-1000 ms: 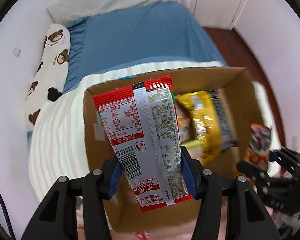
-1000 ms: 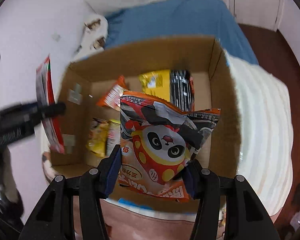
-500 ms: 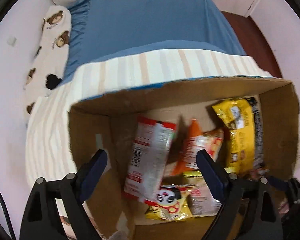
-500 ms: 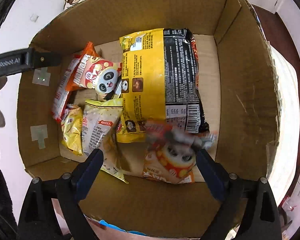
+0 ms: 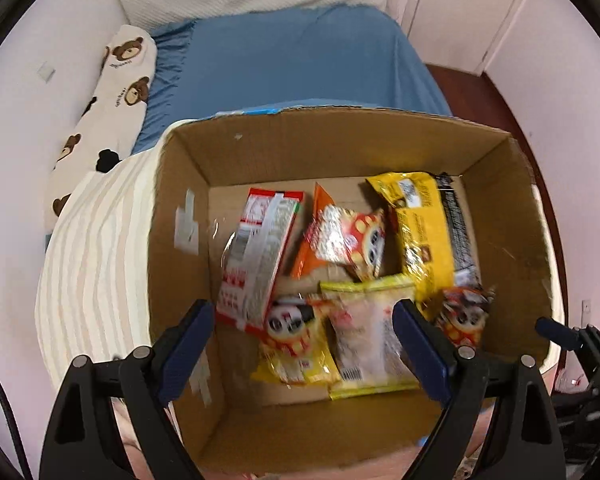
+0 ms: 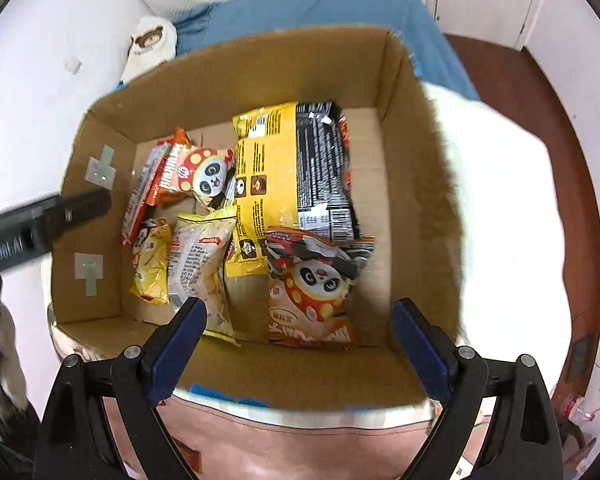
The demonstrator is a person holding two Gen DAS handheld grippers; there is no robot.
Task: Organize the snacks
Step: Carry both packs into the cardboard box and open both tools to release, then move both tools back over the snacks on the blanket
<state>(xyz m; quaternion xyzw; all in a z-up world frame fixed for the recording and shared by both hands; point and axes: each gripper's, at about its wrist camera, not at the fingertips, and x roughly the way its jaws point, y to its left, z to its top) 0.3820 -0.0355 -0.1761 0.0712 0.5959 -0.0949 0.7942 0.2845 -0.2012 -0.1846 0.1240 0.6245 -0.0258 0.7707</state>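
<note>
A cardboard box holds several snack packets. The red-and-white packet lies at the box's left, tilted against others. The orange panda packet lies flat at the front right of the box floor, also in the left wrist view. A big yellow-and-black bag lies at the back right. My left gripper is open and empty above the box's near left. My right gripper is open and empty above the near edge.
The box sits on a striped cream blanket on a bed with a blue sheet. A bear-print pillow lies along the left wall. Dark wooden floor runs along the right. The left gripper's arm shows at left.
Both grippers opened and let go of their packets: the red-and-white one and the orange panda one dropped into the box. Both grippers have since pulled back a little.
</note>
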